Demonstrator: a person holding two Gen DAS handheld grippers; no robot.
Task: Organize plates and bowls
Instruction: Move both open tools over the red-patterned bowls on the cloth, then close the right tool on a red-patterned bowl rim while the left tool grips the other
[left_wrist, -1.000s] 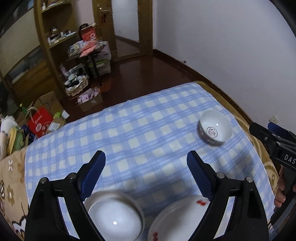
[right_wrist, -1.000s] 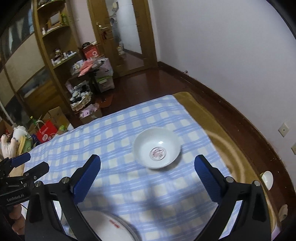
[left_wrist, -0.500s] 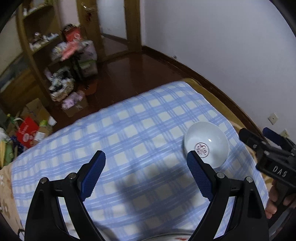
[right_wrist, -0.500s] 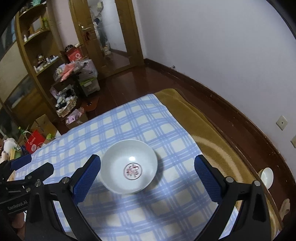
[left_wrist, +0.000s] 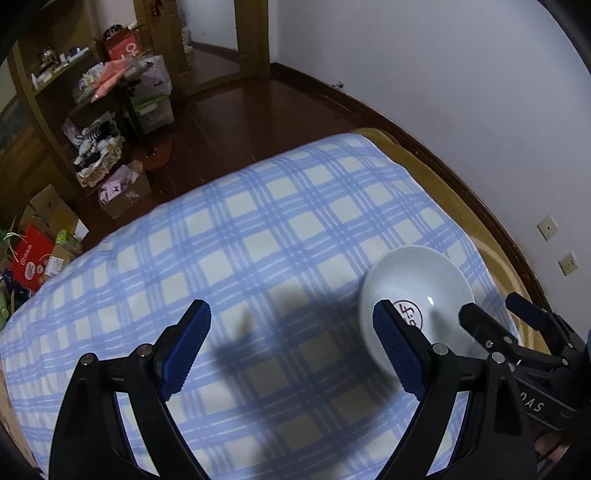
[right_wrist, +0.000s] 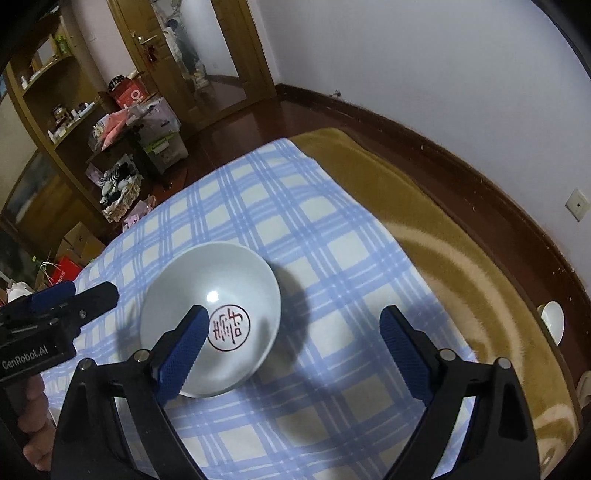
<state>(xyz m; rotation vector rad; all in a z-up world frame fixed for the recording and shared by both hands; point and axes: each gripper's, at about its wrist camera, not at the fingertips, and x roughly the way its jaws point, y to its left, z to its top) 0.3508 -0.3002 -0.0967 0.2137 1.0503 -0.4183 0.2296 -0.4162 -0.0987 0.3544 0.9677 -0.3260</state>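
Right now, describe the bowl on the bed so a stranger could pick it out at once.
Find the blue-and-white checked blanket over the bed, and look toward its side nearest the white wall. There a white bowl sits upright on the cloth, in front of the right gripper. A red seal-like mark in its bottom sets it apart.

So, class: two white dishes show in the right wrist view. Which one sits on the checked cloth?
The large bowl with the red round mark, just ahead of the right gripper. The small white dish lies off the cloth, beyond the brown blanket.
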